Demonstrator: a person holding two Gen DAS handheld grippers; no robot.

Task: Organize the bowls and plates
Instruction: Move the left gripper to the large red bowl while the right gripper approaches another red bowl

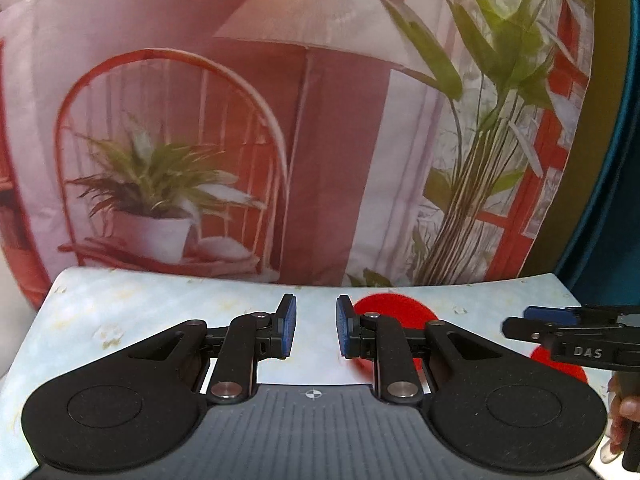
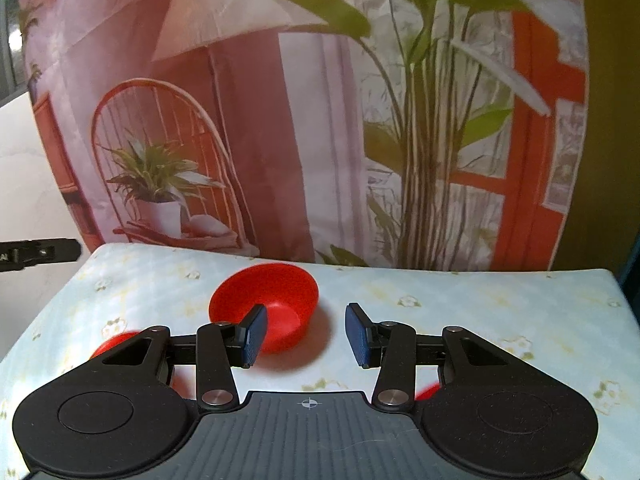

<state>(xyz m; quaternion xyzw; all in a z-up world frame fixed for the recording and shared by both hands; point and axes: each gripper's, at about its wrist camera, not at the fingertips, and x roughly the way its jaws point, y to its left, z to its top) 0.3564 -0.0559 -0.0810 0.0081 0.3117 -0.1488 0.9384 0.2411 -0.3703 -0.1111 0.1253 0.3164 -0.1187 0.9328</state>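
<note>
- I am looking at a glossy red bowl (image 2: 266, 310) through the right wrist camera; it is round, deep and plain, and it is sitting upright on the table (image 2: 460, 320), which is wearing a pale blue cloth with small flowers.
- My right gripper (image 2: 306, 334) is hovering with its blue-padded fingers (image 2: 254, 336) spread apart and gripping nothing; the bowl is lying just beyond and to the left of the gap, with the left finger overlapping its near rim in the view.
- Further red pieces are peeking out under that gripper's body, one at the lower left (image 2: 116, 340) and one at the lower right (image 2: 426, 392); I cannot tell whether they are plates or bowls.
- Through the left wrist camera, my left gripper (image 1: 316, 326) is also holding its fingers (image 1: 287, 324) parted, with bare cloth between them.
- A red dish (image 1: 394, 312) is lying behind the right finger there, mostly hidden, and another red piece (image 1: 560, 364) is showing under the right gripper (image 1: 560, 320) at the frame's right edge.
- A printed backdrop (image 1: 240, 120) of a lamp, chair and plants is hanging behind the table.
</note>
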